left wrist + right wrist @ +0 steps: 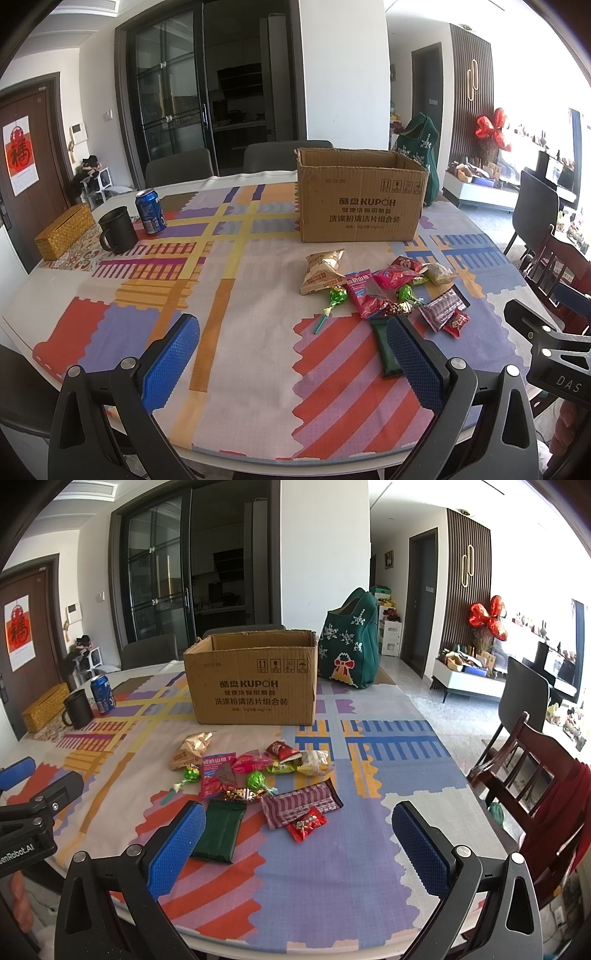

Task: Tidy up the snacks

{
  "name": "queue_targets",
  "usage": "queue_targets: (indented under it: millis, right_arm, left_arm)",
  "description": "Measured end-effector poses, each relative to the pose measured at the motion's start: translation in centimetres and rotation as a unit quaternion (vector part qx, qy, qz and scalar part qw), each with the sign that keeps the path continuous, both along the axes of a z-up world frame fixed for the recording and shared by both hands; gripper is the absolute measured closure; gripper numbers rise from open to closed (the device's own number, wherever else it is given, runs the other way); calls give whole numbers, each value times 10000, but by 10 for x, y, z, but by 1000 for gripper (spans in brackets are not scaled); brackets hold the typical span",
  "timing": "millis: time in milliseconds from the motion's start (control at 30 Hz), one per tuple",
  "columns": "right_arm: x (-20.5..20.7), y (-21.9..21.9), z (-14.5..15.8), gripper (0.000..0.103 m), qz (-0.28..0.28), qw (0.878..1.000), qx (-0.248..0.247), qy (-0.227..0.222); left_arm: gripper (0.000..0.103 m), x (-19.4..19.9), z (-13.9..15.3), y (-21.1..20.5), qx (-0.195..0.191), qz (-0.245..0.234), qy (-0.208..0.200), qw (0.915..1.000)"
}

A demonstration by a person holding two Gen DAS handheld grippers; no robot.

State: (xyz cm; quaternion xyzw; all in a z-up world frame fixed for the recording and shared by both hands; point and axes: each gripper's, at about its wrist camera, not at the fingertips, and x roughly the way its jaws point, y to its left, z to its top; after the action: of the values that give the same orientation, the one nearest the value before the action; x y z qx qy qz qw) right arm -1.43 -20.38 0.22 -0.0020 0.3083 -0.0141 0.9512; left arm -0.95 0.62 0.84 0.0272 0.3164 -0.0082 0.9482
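Table: I see a round table (369,849) under a patchwork cloth of red, purple, yellow and blue.
Box: the open cardboard box (255,686) stands upright at 12 o'clock from my right gripper, its flaps up; I cannot see what is inside.
Bag: a green cloth bag (351,646) sits just behind the box, at its 2 o'clock.
Left gripper: my left gripper (291,358) hangs over the near edge of the table with its blue pads spread wide and nothing between them; the snacks are at its 1 o'clock.
Right gripper: my right gripper (299,845) is likewise spread wide and empty, its left pad just beside the green packet (219,830).
Snacks: the pile (255,775) lies on the cloth between the box and my grippers, apart from the box.
Gold bag: a crinkled gold bag (192,749) is at the pile's 10 o'clock.
Striped bar: a purple striped bar (299,803) lies at the pile's 4 o'clock, touching a small red sweet (306,823).
Lollipops: two green lollipops (192,773) lie among the red packets.
Mug and can: a black mug (118,230) and a blue can (150,211) stand close together at 10 o'clock, near a woven yellow box (66,230).
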Motion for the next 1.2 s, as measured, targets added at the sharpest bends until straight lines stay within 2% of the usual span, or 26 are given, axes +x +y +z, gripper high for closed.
queue_targets:
  millis: [233, 400, 600, 667, 867, 1200]
  right_arm:
    - [1, 0, 2, 1, -2, 10000, 40, 55]
    - [5, -5, 1, 1, -44, 9998, 141, 153]
    - [20, -16, -14, 1, 23, 9986, 321, 415]
    - [26, -19, -19, 5, 51, 9984, 296, 486]
    - [46, -28, -34, 13, 65, 9971, 278, 699]
    - [71, -33, -63, 32, -17, 9915, 528, 1190]
  left_arm:
    - [0, 9, 5, -5, -14, -184, 147, 9997]
    - [0, 19, -2, -17, 56, -411, 280, 9987]
    - [1, 38, -15, -35, 9, -837, 567, 9949]
    - [6, 44, -18, -40, 15, -920, 643, 9937]
    - [7, 66, -36, -62, 2, -1230, 1017, 9872]
    - [15, 90, -67, -88, -35, -1368, 1519, 9789]
